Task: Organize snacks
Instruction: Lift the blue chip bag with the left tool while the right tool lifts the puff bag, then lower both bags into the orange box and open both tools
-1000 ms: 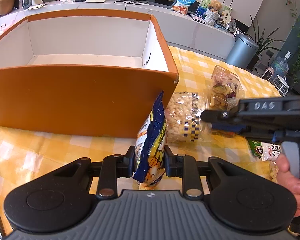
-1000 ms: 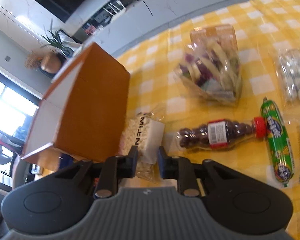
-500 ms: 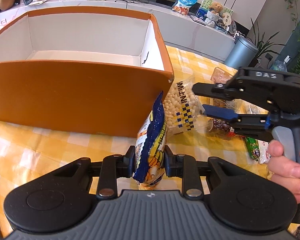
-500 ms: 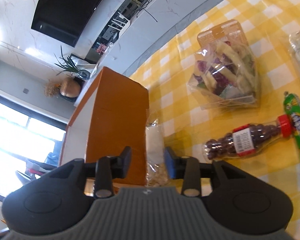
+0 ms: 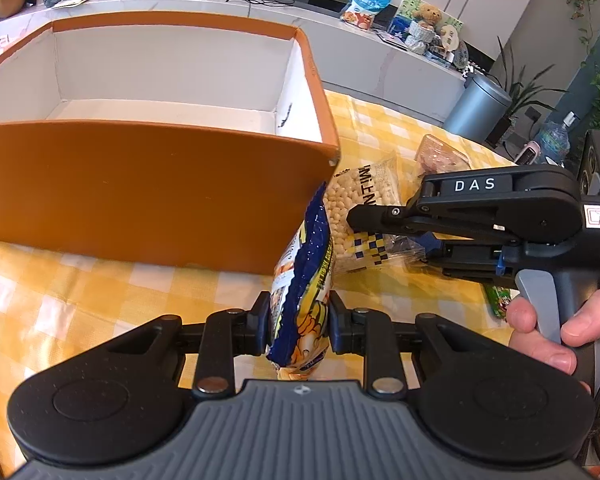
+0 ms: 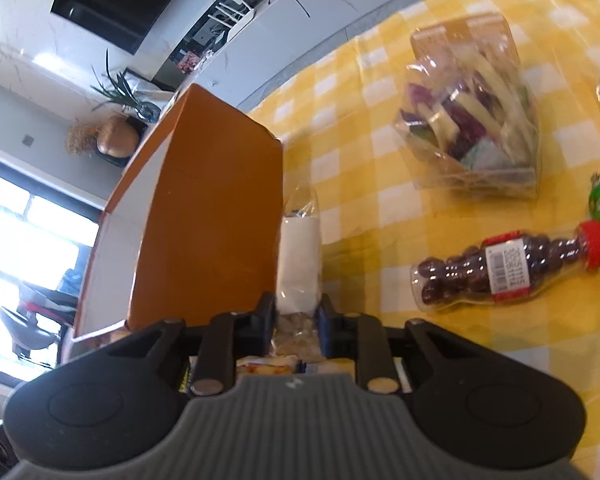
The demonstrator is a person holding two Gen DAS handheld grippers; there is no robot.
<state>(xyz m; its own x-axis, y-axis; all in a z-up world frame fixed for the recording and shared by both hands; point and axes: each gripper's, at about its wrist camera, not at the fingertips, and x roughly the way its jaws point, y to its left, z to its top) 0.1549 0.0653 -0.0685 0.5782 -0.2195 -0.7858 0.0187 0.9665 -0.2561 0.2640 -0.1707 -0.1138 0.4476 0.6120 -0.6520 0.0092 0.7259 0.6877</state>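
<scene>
Left wrist view: blue snack bag (image 5: 304, 280) is clamped upright in left gripper (image 5: 298, 330) jaws, just before the orange box (image 5: 148, 184) front wall. Right gripper (image 6: 296, 320) jaws are clenched on puffed-ball bag (image 6: 300, 256), beside the box's corner, long axis forward.

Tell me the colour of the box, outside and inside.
The box is orange outside with a white interior, clearest in the left wrist view.

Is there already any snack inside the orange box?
No, the left wrist view shows the orange box with only its bare white floor and walls inside.
</scene>
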